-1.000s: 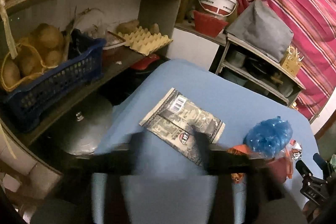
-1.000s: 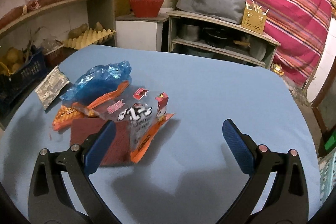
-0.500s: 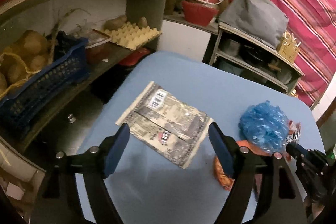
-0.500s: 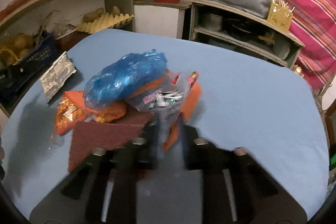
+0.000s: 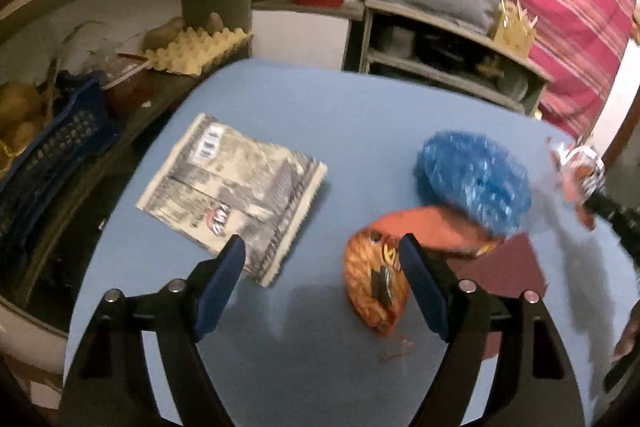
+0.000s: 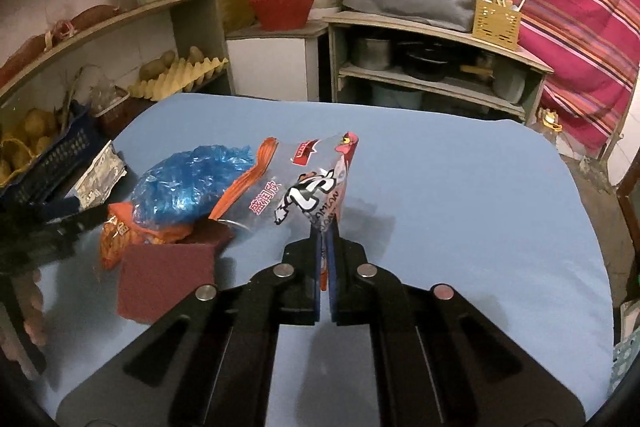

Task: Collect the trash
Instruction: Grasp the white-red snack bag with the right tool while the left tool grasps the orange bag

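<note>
Right gripper (image 6: 325,251) pinched tight on the clear snack wrapper (image 6: 308,183), wrapper standing up off the blue table (image 6: 460,187) just right of the trash pile. Left gripper (image 5: 320,267) spread wide, nothing between the jaws, hovering over the table between the flat grey-beige packet (image 5: 236,183) and the orange chip bag (image 5: 372,279). Blue plastic bag (image 5: 472,175) sits on the orange one, maroon scouring pad (image 6: 164,275) beside it
</note>
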The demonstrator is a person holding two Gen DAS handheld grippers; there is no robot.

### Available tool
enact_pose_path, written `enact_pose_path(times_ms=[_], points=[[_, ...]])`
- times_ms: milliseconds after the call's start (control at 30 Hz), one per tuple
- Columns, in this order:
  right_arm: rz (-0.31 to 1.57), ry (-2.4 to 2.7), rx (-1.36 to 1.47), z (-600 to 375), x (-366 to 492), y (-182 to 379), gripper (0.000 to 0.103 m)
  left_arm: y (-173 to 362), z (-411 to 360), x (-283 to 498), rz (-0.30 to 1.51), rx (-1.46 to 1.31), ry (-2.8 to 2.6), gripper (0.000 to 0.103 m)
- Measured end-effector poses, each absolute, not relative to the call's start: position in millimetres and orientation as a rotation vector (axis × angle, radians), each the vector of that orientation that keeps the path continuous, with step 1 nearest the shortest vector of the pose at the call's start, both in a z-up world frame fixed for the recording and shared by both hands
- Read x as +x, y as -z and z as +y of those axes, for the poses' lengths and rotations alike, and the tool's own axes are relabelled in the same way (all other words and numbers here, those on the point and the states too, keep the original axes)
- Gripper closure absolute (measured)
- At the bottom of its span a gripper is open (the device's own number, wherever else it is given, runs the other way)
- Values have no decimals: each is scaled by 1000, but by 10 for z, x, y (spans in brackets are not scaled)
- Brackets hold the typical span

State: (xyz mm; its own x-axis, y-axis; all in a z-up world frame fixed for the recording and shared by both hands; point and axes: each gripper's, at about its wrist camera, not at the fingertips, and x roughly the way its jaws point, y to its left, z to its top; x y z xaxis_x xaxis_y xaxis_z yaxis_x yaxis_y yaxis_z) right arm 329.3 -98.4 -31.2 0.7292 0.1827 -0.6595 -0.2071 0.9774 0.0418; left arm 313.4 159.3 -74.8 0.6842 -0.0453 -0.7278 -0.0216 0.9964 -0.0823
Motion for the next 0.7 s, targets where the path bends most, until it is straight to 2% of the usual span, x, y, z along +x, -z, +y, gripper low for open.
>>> enact_pose_path(times_ms=[300, 500, 600, 633, 700], points=[[718, -207, -6, -1096, 3261, 312, 99, 891, 1462, 3192, 855, -69, 62, 27], [720, -195, 14, -1183, 3244, 329, 99, 940, 1260, 3182, 869, 17, 109, 65], [717, -191, 14, -1214, 3219, 321, 99, 918, 1275, 3177, 867, -8, 124, 76], [715, -191, 13, -1223, 3203, 314, 99, 907, 1276, 3176, 865, -14, 126, 83], [707, -187, 12, -1238, 3168, 295, 99, 859, 1288, 3154, 853, -21, 123, 84]])
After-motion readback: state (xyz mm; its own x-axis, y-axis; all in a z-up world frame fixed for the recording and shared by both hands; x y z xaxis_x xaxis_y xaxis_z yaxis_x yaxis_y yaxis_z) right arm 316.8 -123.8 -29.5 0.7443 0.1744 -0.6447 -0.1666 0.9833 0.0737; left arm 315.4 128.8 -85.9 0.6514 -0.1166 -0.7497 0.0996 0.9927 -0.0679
